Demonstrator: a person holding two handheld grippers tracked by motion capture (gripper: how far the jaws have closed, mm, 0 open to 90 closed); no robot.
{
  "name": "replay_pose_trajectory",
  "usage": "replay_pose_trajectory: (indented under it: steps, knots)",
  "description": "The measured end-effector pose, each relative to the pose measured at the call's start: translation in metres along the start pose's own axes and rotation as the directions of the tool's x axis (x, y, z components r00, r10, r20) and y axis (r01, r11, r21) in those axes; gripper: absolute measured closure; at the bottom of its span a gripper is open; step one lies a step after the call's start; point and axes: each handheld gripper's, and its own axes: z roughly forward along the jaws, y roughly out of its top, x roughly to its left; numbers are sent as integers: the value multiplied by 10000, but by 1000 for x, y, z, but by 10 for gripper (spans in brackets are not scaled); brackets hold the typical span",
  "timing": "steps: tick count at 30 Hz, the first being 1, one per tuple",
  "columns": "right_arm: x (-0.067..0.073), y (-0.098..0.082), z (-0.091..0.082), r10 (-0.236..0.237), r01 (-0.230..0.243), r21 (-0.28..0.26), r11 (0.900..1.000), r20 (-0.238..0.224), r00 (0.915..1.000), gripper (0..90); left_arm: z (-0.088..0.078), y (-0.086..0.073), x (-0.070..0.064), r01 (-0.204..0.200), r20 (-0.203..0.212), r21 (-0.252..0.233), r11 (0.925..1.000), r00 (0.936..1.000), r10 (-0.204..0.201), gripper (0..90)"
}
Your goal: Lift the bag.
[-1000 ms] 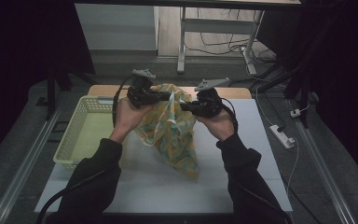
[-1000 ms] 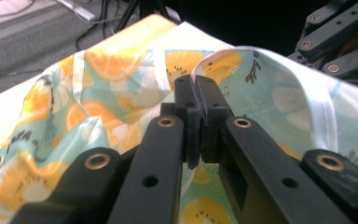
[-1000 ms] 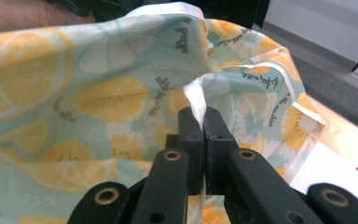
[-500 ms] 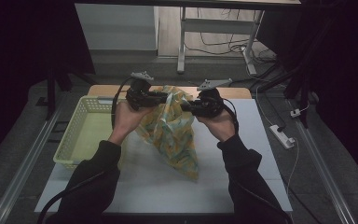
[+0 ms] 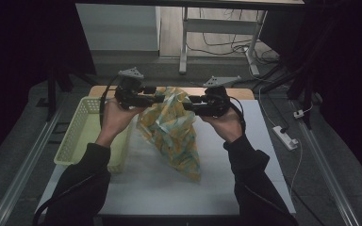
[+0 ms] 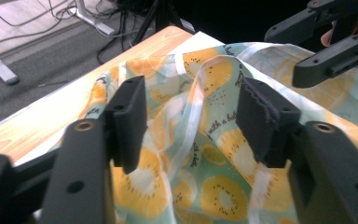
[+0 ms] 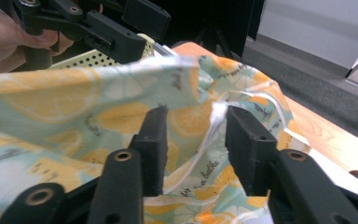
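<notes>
A light green bag [image 5: 172,134] printed with orange slices lies crumpled on the white mat, its top bunched up between my two hands. My left gripper [image 5: 161,99] points right at the bag's top, and its jaws have just been opening. Folds of the bag [image 6: 200,154] stand between the left pads [image 6: 130,121], which do not press on them. My right gripper [image 5: 189,100] points left, and its jaws have also just been opening. A pale edge of the bag [image 7: 209,126] hangs loose in the gap of the right gripper [image 7: 196,119].
A pale yellow mesh basket [image 5: 82,136] stands at the table's left, close to my left forearm. The white mat [image 5: 146,188] covers the table, with a wooden strip [image 5: 245,93] along its far edge. A power strip [image 5: 287,138] lies on the floor to the right.
Both grippers' jaws have opened and let go of the bag's top. My left hand has shifted a little to the left; the right hand has stayed put.
</notes>
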Motion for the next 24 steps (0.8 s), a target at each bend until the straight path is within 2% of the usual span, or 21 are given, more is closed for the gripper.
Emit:
replay_pose_trajectory:
  steps: [9,13,21,24]
  knots:
    - [5,1,-9,81,-82,-184,9998,-71,9999,451,-14,-16,2,170,-121,-135,9998,9998,-171,301]
    - [7,-1,-15,5,-7,-259,9997,-99,10000,406,-19,-24,0,115,-255,-190,9998,9996,-119,258]
    - [11,-10,-24,-40,37,-337,9994,-78,10000,314,-30,-37,-5,174,-474,27,9998,9987,-173,148]
    - [11,-15,-26,18,-24,-339,9994,-154,9999,284,-33,-44,-7,241,-483,105,9997,9986,-236,137]
